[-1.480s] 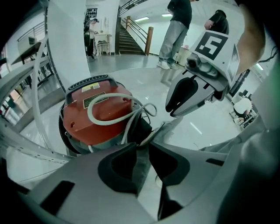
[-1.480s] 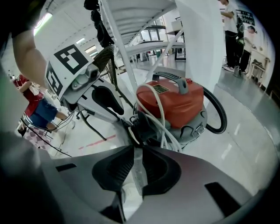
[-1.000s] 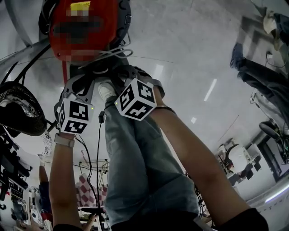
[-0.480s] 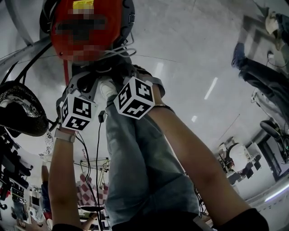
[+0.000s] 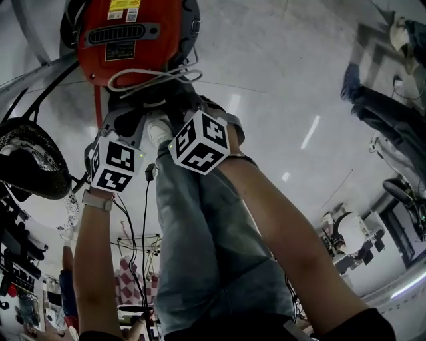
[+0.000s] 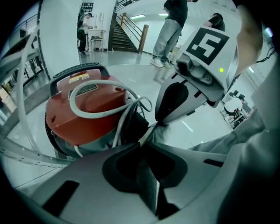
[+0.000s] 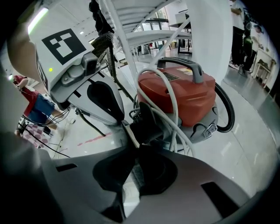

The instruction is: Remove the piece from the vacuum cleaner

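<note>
Both had edged slightly towards the red vacuum cleaner [image 5: 130, 33]. The left tongs [image 6: 146, 138] and right tongs [image 7: 134, 146] were closed, tips beside its black piece [image 7: 148, 122].

I could read no words or numbers anywhere. The red, rounded plastic vacuum cleaner [image 5: 160, 46] carried a yellow sticker [image 5: 124, 8] and a dark plate [image 5: 120, 50], both printed too small for me to read. The two white cubes [image 5: 113, 166] [image 5: 200, 143] showed only black square markers.
</note>
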Action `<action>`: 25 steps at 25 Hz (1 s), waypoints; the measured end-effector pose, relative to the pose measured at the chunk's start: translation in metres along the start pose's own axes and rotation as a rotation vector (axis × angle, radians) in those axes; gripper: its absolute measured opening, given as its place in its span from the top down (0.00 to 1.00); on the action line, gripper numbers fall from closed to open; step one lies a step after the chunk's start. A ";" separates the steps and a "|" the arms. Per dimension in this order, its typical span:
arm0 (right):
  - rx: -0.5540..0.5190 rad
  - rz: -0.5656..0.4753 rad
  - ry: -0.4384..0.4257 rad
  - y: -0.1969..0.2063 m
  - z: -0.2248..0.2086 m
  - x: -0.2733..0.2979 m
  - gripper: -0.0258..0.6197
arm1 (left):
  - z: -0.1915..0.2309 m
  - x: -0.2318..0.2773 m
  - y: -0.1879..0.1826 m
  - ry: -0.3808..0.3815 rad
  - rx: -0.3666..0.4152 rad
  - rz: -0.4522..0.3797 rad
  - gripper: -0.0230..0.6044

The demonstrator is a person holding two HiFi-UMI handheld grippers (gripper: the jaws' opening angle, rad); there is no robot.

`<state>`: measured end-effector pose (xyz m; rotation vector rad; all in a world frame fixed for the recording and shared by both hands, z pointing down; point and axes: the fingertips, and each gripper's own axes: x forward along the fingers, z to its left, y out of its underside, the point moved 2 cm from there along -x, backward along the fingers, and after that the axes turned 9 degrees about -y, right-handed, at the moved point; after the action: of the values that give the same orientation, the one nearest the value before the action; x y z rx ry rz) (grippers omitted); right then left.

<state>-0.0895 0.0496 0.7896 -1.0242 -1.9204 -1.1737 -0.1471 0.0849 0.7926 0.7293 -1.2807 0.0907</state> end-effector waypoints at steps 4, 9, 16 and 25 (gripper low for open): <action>0.027 -0.015 -0.003 0.002 0.004 0.001 0.88 | 0.001 0.000 0.001 -0.011 0.001 -0.011 0.88; 0.059 -0.030 -0.003 0.004 0.009 0.001 0.88 | 0.002 0.000 0.003 -0.016 -0.002 -0.025 0.88; 0.051 -0.036 0.001 0.007 0.012 0.002 0.88 | -0.003 -0.002 0.004 -0.041 -0.033 -0.026 0.88; 0.020 -0.033 -0.004 0.010 0.012 0.003 0.87 | -0.012 -0.005 0.010 -0.065 -0.111 -0.028 0.88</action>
<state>-0.0841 0.0645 0.7913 -0.9890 -1.9550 -1.1691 -0.1427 0.1009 0.7915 0.6587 -1.3266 -0.0271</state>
